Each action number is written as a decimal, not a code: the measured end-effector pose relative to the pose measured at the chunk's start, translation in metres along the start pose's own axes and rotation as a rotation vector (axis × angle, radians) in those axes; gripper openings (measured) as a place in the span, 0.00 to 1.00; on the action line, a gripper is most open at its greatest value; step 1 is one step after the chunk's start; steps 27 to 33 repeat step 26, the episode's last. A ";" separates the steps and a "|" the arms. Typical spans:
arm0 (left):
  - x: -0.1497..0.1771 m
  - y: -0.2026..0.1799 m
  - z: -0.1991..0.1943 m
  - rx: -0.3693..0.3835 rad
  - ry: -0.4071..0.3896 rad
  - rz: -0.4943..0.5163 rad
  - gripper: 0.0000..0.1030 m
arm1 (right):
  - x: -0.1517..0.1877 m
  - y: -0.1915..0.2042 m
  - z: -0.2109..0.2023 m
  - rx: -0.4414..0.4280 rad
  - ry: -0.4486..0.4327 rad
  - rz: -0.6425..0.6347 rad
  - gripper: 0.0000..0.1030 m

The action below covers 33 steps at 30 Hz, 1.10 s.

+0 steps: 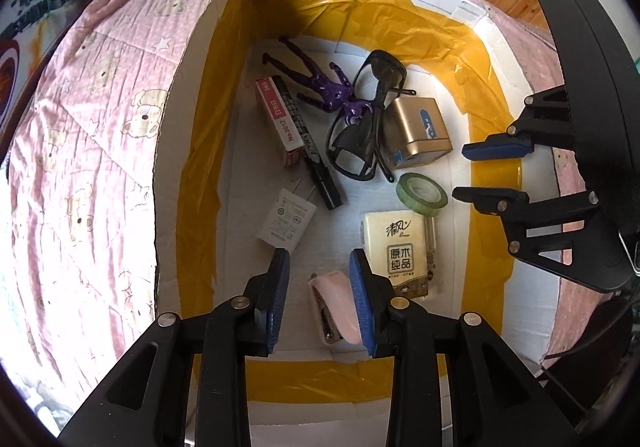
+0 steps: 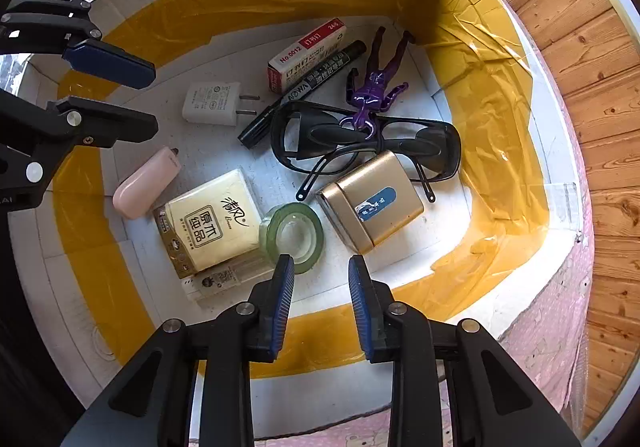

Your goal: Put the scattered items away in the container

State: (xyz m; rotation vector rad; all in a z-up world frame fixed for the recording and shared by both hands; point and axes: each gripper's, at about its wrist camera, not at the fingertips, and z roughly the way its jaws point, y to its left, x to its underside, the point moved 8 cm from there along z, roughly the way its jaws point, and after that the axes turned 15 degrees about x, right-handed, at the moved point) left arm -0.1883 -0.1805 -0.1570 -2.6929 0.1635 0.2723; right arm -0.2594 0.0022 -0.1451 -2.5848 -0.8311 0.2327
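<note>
Everything seems to be in the box [image 2: 552, 119] already: glasses [image 2: 366, 143], gold tin [image 2: 374, 201], tape roll [image 2: 292, 235], tissue pack [image 2: 208, 221], pink stapler [image 2: 146, 183], plug [image 2: 212, 103], marker [image 2: 304, 93], staples box [image 2: 306, 53], purple figure [image 2: 376, 81]. They're lying loose on the floor, presumably just dropped in. Left gripper [image 1: 320, 295] and right gripper [image 2: 322, 295] hang over the near end, both partly apart with nothing between the pads.
</note>
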 end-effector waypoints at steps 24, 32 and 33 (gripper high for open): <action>0.060 -0.061 -0.094 -0.169 -0.436 0.019 0.61 | 0.047 0.033 -0.109 -0.017 -0.356 0.604 0.65; 0.065 -0.064 -0.098 -0.187 -0.450 0.022 0.61 | 0.048 0.036 -0.113 -0.014 -0.365 0.625 0.65; 0.065 -0.064 -0.098 -0.187 -0.450 0.022 0.61 | 0.048 0.036 -0.113 -0.014 -0.365 0.625 0.65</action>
